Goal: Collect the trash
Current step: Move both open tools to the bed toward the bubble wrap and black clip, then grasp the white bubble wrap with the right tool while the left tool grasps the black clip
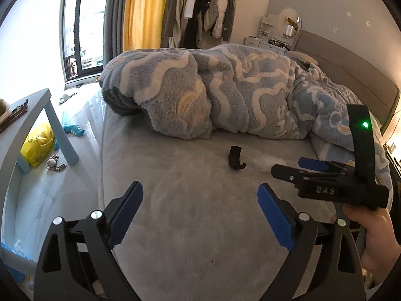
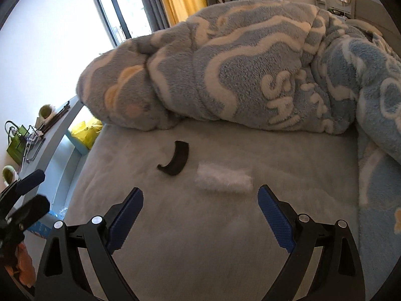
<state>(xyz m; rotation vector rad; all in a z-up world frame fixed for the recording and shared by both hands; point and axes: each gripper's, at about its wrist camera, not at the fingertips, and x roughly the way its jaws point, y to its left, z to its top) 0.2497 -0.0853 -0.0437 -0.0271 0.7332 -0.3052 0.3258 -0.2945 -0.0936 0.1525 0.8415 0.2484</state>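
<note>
A curved black plastic piece (image 1: 236,161) lies on the grey bed sheet (image 1: 188,213); it also shows in the right wrist view (image 2: 176,161). A white crumpled plastic wrapper (image 2: 223,179) lies right of it, partly hidden in the left wrist view (image 1: 263,163) behind the right gripper. My left gripper (image 1: 200,198) is open and empty, low over the sheet, short of both pieces. My right gripper (image 2: 200,198) is open and empty, just short of the wrapper; it shows from the side in the left wrist view (image 1: 290,166).
A bunched blue and white fleece blanket (image 1: 225,90) covers the far half of the bed. A grey side table (image 1: 22,130) stands left of the bed, with a yellow bag (image 1: 37,143) and keys (image 1: 54,164) on the floor under it.
</note>
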